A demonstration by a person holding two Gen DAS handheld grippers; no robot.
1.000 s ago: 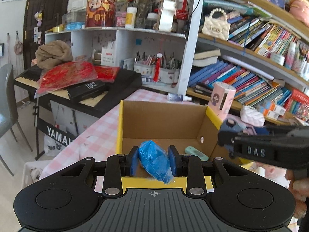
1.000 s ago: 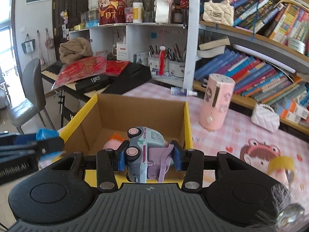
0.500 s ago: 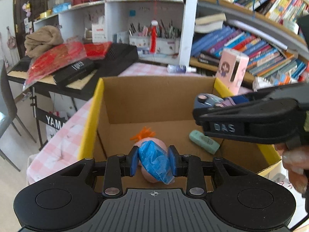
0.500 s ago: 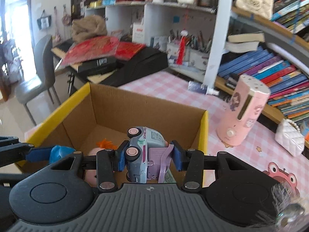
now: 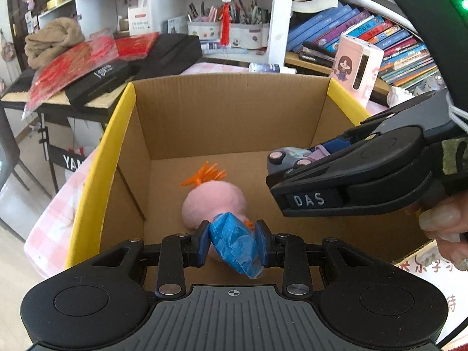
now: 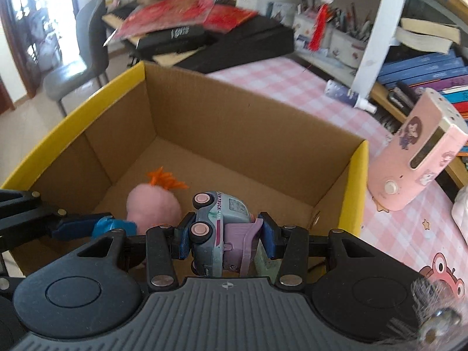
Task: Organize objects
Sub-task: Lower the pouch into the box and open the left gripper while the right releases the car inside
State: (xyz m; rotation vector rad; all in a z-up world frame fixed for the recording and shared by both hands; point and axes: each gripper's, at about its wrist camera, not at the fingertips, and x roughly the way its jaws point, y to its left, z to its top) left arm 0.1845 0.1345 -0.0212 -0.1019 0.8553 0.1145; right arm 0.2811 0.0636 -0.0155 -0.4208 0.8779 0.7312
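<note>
An open cardboard box with yellow-edged flaps (image 5: 234,122) (image 6: 234,128) stands on the pink checked table. A pink plush with orange hair (image 5: 215,201) (image 6: 155,204) lies on its floor. My left gripper (image 5: 233,242) is shut on a crumpled blue plastic bag (image 5: 234,244), held inside the box just over the plush. My right gripper (image 6: 223,235) is shut on a grey-and-purple toy truck (image 6: 219,228), held above the box's near right part; it shows in the left wrist view (image 5: 289,158) too.
A pink cartoon-print container (image 6: 418,158) stands on the table right of the box. A small spray bottle (image 6: 348,96) lies behind it. A keyboard piled with red bags (image 5: 87,67) is at the left, a bookshelf (image 5: 380,38) behind, a grey chair (image 6: 84,55) on the floor.
Both grippers have moved forward and down into the box with their loads still held. The mint-green object on the box floor is now hidden behind the right gripper.
</note>
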